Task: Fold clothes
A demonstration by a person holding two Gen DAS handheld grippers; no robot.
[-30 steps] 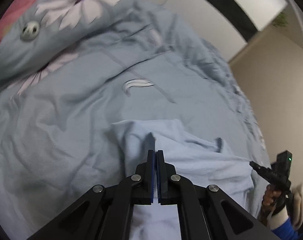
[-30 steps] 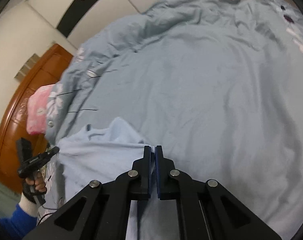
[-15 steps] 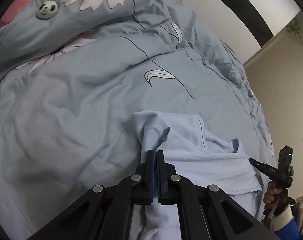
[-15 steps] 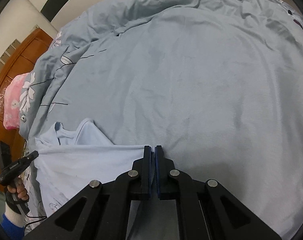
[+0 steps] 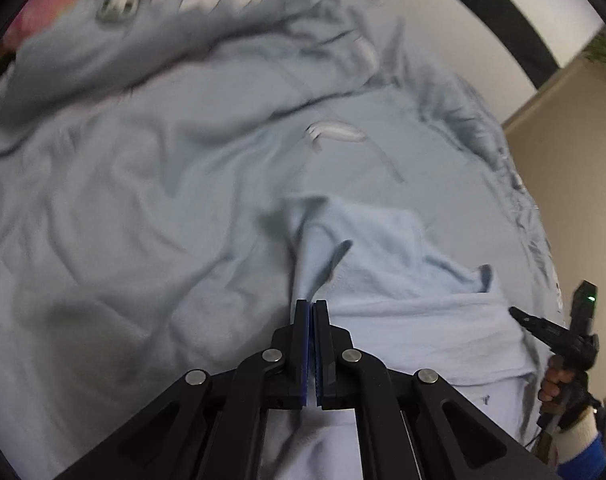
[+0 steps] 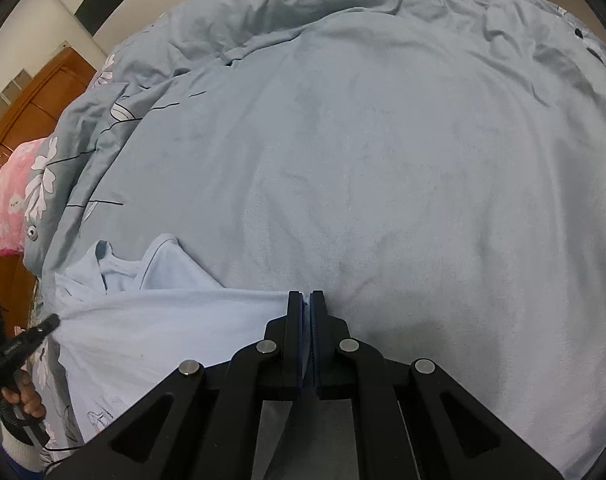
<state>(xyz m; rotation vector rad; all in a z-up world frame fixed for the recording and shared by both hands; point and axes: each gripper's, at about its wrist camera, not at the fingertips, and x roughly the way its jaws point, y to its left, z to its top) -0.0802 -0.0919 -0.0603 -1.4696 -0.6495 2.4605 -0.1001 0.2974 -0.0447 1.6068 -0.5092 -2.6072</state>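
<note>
A light blue T-shirt (image 5: 387, 288) lies on the bed, stretched between my two grippers. My left gripper (image 5: 312, 305) is shut on one corner of the shirt, and cloth rises from its tips. My right gripper (image 6: 305, 297) is shut on the other end of the same edge of the shirt (image 6: 163, 324). The edge runs taut between them. In the left wrist view the right gripper (image 5: 519, 314) shows at the far right. In the right wrist view the left gripper (image 6: 51, 324) shows at the far left. The collar (image 6: 103, 252) and a sleeve lie bunched behind the taut edge.
A grey-blue duvet (image 6: 383, 168) with white flower prints covers the bed. A pink pillow (image 6: 11, 200) and a wooden headboard (image 6: 35, 104) are at the left of the right wrist view. A white wall (image 5: 463, 32) stands behind the bed.
Both grippers stay shut on the shirt. The shirt edge has been pulled taut between them. The left wrist view has shifted and is now blurred by motion.
</note>
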